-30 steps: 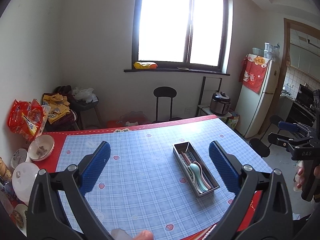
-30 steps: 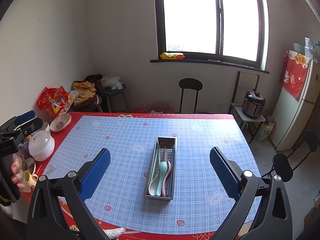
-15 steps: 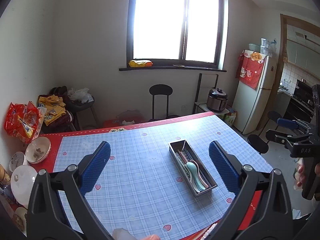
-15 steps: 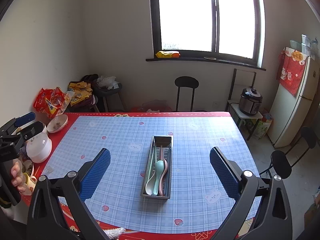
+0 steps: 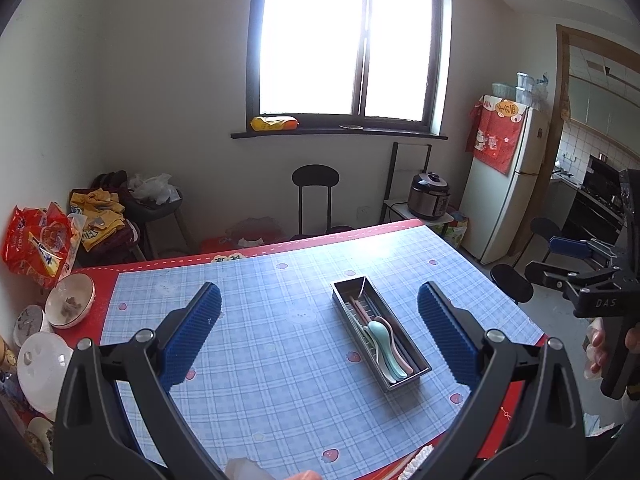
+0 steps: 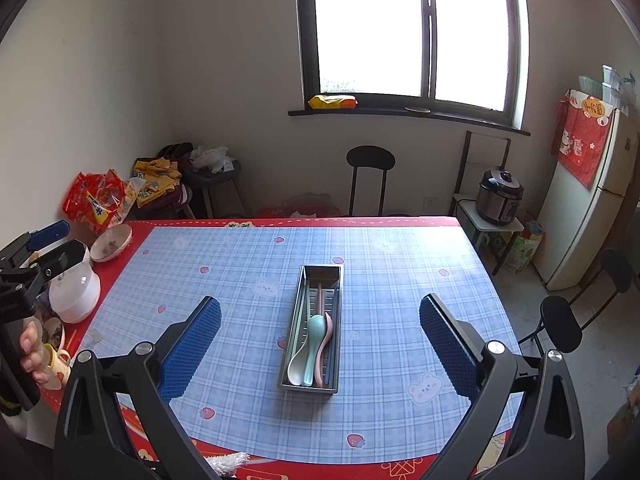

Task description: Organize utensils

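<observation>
A steel utensil tray (image 6: 335, 276) (image 5: 345, 285) lies in the middle of the blue checked tablecloth. In it lie a white spoon (image 6: 298, 368), a teal spoon (image 6: 314, 334) (image 5: 382, 336), a pink spoon (image 6: 327, 330) and chopsticks (image 6: 319, 298). My left gripper (image 5: 319, 330) is open and empty, held high above the near table edge. My right gripper (image 6: 320, 338) is open and empty, also held high and back from the tray. Each gripper shows at the edge of the other's view.
Bowls (image 6: 112, 242), a white lidded pot (image 6: 76, 288) and a cup (image 6: 58, 362) crowd the table's left edge. A red snack bag (image 6: 94, 198) lies beyond them. A black chair (image 6: 370, 176) stands at the far side; stools (image 6: 562, 324) and a fridge (image 6: 588, 204) stand to the right.
Both grippers have pulled back and up from the table, so the tray looks smaller and farther. Both stay open and empty.
</observation>
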The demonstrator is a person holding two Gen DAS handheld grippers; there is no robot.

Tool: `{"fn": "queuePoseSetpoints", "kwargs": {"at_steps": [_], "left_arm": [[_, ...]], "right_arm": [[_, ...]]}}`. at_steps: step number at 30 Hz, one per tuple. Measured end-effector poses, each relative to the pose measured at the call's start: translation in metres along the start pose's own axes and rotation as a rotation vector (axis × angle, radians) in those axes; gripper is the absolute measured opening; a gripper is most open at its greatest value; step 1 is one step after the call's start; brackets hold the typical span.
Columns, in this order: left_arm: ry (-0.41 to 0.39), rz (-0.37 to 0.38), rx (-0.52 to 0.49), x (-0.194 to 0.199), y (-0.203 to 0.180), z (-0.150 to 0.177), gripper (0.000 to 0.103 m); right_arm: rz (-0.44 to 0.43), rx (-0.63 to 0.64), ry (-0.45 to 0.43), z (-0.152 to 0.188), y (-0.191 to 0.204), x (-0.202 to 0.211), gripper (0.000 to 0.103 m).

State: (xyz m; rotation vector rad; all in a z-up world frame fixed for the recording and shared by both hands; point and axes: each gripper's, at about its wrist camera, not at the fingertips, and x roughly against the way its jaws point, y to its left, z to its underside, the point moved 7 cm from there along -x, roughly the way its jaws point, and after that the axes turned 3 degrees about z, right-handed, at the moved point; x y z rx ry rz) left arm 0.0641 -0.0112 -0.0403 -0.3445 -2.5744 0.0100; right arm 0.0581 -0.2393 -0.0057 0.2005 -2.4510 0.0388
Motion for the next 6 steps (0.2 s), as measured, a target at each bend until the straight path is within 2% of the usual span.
{"fn": "queuePoseSetpoints", "kwargs": {"at_steps": [6], "left_arm": [[0.006,-0.007,-0.014,-0.0022,-0.0019,0.0,0.097]], "right_arm": [[0.003,0.011,0.007,0.0016,0.0026,-0.0022,0.097]]}}
